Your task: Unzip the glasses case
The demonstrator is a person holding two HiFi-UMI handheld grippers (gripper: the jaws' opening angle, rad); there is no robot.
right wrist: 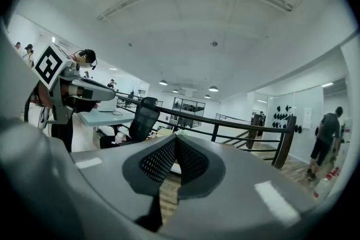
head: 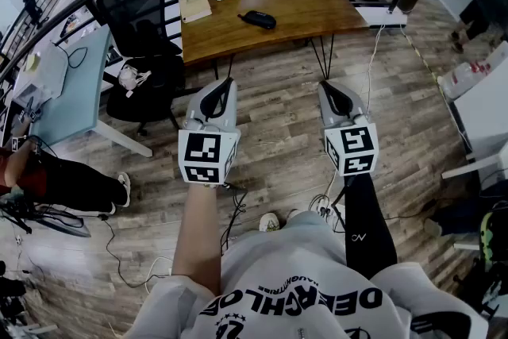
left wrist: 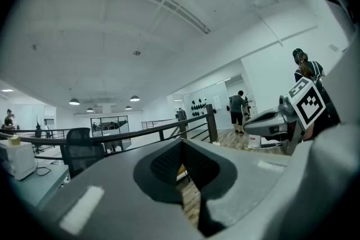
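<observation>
While the glasses case (head: 258, 19) lies untouched near the middle of the wooden table (head: 317, 8), well ahead of both tools, the task is judged to be at its very start: only the approach is in hand. Whether the zip is fully closed cannot be made out (the case shows as a small dark oval).

For the next move, both grippers would need to be carried forward over the table and lowered to the case. The jaws would have to be opened first, so that the body can be steadied by one tool and the zip pull pinched by the other. A fine, well-aimed pinch is called for, since the pull is small.

The left gripper (head: 226, 85) is held about level above the plank floor (head: 278, 139). Its fingers (left wrist: 166, 161) are pressed together at the tips, and nothing is caught between them. The right gripper (head: 328, 88) is tipped slightly downward beside it. Its fingers (right wrist: 158, 161) are likewise closed on nothing.
</observation>
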